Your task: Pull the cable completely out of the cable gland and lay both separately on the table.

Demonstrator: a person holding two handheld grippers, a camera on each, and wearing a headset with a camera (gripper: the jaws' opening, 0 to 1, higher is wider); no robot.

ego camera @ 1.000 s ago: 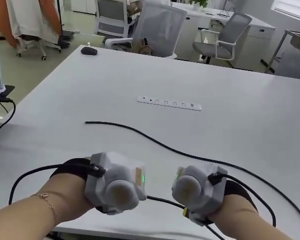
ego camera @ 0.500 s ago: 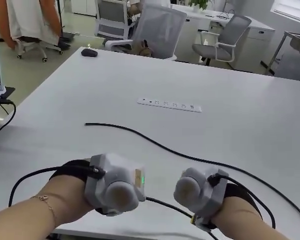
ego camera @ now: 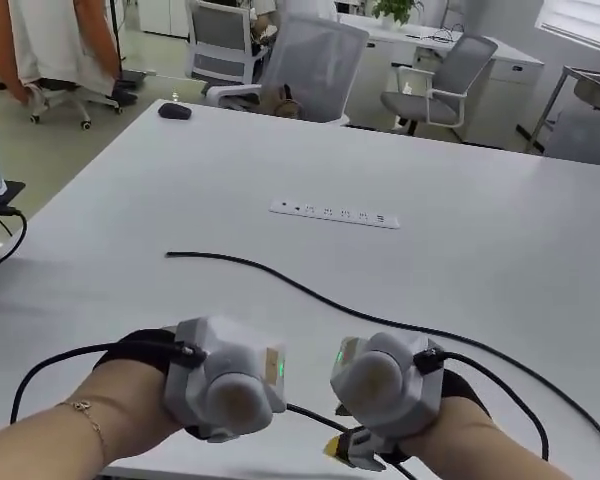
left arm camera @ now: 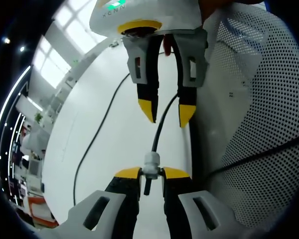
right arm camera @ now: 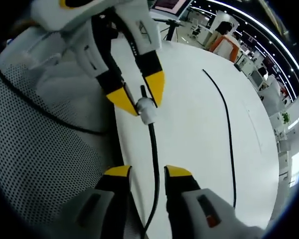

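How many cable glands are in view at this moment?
1. The small white plastic cable gland sits clamped in the left claw, threaded on the thin black cable near its end. Others may be hidden from these views.

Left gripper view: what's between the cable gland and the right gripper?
In the left gripper view, a stretch of black cable runs from the cable gland in the left gripper up between the open jaws of the right gripper.
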